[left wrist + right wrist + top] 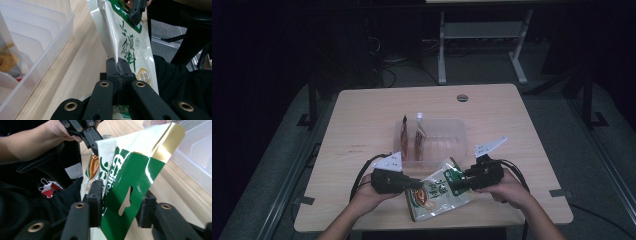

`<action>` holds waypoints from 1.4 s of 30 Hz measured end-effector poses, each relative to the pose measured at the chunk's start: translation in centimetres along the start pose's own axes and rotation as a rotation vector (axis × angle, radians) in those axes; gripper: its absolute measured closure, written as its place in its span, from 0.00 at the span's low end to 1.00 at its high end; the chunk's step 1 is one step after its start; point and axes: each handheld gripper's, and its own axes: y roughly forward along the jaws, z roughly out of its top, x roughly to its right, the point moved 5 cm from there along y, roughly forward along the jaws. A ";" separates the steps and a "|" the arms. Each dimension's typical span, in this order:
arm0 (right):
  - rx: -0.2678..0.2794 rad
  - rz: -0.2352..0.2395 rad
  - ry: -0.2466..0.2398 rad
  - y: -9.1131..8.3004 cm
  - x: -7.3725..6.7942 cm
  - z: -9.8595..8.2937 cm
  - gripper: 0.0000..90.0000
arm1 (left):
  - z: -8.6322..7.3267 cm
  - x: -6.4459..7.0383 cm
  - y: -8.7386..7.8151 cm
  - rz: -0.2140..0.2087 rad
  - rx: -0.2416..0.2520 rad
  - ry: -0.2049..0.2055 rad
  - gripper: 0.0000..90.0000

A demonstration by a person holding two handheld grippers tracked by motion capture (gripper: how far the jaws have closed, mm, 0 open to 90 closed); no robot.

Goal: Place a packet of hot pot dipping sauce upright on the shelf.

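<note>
A white and green snack pouch [437,192] is held just above the table's front edge, between my two grippers. My left gripper [414,184] is shut on the pouch's side seam [117,67]. My right gripper [458,186] is at the pouch's green top end. In the right gripper view its jaws [121,205] stand well apart, with the green header and its hang hole [130,172] between them. The left pad rests against the film. The left gripper [92,138] shows at the pouch's far edge.
A clear plastic bin [457,122] with divider ribs sits mid-table just behind the pouch, with two brown packets [403,137] standing in its left slots. The wooden table [362,125] has a cable grommet [462,97] near its back edge. The person's lap lies below the front edge.
</note>
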 end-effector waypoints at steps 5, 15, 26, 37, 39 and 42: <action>-0.001 0.017 -0.013 0.0 -0.4 0.1 0.83 | 0.0 -0.2 0.0 0.009 -0.001 0.000 1.00; 0.020 0.030 -0.049 -0.2 -0.8 0.4 0.96 | -0.1 -0.6 0.0 0.023 0.014 0.011 1.00; 0.062 0.074 -0.069 -0.2 -1.8 1.0 0.98 | -0.2 -0.9 0.1 0.046 0.016 0.021 0.98; 0.129 0.121 -0.105 -0.5 -2.9 1.9 1.00 | 0.2 -0.8 0.8 0.048 0.041 -0.024 0.67; 0.132 0.127 -0.100 -0.6 -3.0 1.9 1.00 | 0.1 -0.8 0.7 0.067 0.030 -0.026 0.58; 0.132 0.129 -0.105 -0.7 -3.2 1.9 1.00 | -0.1 -0.8 0.4 0.080 0.025 -0.025 0.53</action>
